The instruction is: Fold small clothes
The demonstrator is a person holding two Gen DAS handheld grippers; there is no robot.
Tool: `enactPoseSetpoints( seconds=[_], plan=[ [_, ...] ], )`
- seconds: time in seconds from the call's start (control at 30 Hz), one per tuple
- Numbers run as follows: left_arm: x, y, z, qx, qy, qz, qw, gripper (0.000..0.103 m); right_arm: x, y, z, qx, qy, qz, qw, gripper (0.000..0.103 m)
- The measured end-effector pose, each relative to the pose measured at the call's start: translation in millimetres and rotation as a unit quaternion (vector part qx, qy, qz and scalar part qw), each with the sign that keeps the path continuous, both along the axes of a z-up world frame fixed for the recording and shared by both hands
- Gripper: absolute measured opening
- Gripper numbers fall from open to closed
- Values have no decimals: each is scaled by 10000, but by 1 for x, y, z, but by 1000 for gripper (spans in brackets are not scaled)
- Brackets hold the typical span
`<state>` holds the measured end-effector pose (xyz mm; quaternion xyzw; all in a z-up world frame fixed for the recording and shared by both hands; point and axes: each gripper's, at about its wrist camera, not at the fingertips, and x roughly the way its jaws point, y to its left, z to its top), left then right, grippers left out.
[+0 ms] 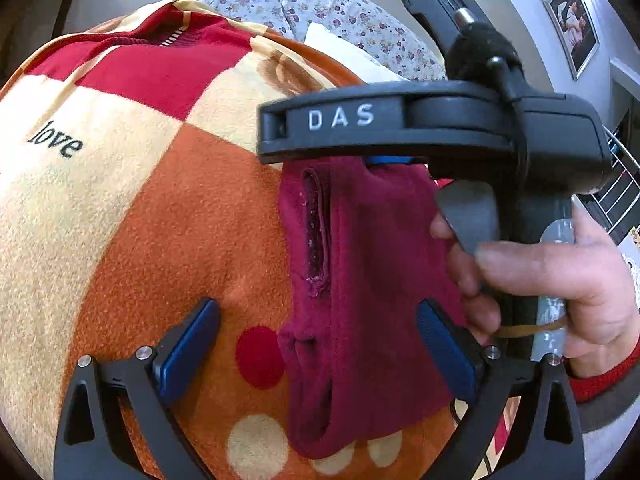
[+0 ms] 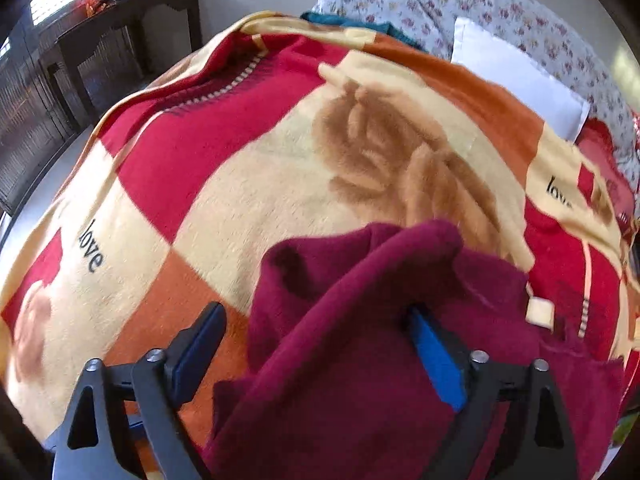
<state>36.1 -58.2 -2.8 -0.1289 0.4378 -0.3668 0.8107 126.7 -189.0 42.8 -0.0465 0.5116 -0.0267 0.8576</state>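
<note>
- Biggest thing out there is the checked blanket (image 2: 248, 208), red, cream and orange squares, "love" printed on it, spread across the whole surface.
- Behind it, a floral cover (image 2: 500, 12) with a white pillow (image 2: 516, 76) lying against it.
- Over on the far side of the right wrist view, a dark wooden sideboard (image 2: 120, 28) against the wall.
- Now the garment: the maroon fleece piece (image 2: 360, 340) sits bunched on the blanket, close in front of the cameras, one fold rising in a hump.
- In the left wrist view it hangs down as a long strip (image 1: 360, 300) from the right gripper (image 1: 390, 160), whose blue tip is at the cloth's top edge; whether that tip is pinching it, I cannot tell.
- The right gripper's own camera shows its fingers spread wide, cloth draped between them and over the right finger (image 2: 436, 356).
- The left gripper (image 1: 320, 328) is wide open, the hanging cloth between its fingers, the blanket behind.
</note>
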Motion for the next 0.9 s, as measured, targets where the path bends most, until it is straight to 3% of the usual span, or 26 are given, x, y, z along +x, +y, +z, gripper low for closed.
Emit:
enactPoseSetpoints(
  seconds=[0.07, 0.13, 0.23, 0.37, 0.47, 0.53, 0.57, 0.6, 0.7, 0.9],
  plan=[
    [0, 0, 0, 1, -13, 21, 10000, 99, -7, -5, 5, -112, -204, 50, 9997, 46],
    [0, 0, 0, -30, -20, 101, 9999, 99, -20, -18, 15, 321, -346, 83, 9989, 30],
    [-1, -1, 2, -42, -8, 267, 9996, 99, -42, -45, 34, 1291, -648, -7, 9895, 25],
    [4, -11, 6, 21, 61, 419, 9991, 99, -64, -61, 49, 1818, -915, 12, 9791, 23],
    [-2, -29, 7, 358, -57, -15, 9993, 98, -75, -69, 55, 2045, -1045, -8, 9733, 22],
    [-13, -39, 11, 535, -148, -286, 9980, 66, -83, -76, 60, 2198, -1139, -25, 9689, 21],
    [-17, -43, 13, 509, -38, -445, 9977, 41, -83, -80, 61, 2243, -1149, -25, 9677, 21],
    [-22, -46, 18, 500, 24, -494, 9975, 32, -87, -84, 63, 2297, -1168, -26, 9662, 21],
    [-38, -55, 41, 530, -278, -477, 9971, 26, -105, -100, 73, 2366, -1356, -54, 9621, 20],
    [-79, -98, 98, 407, -828, -836, 9922, 26, -146, -156, 106, 2496, -1711, -271, 9527, 19]
  ],
)
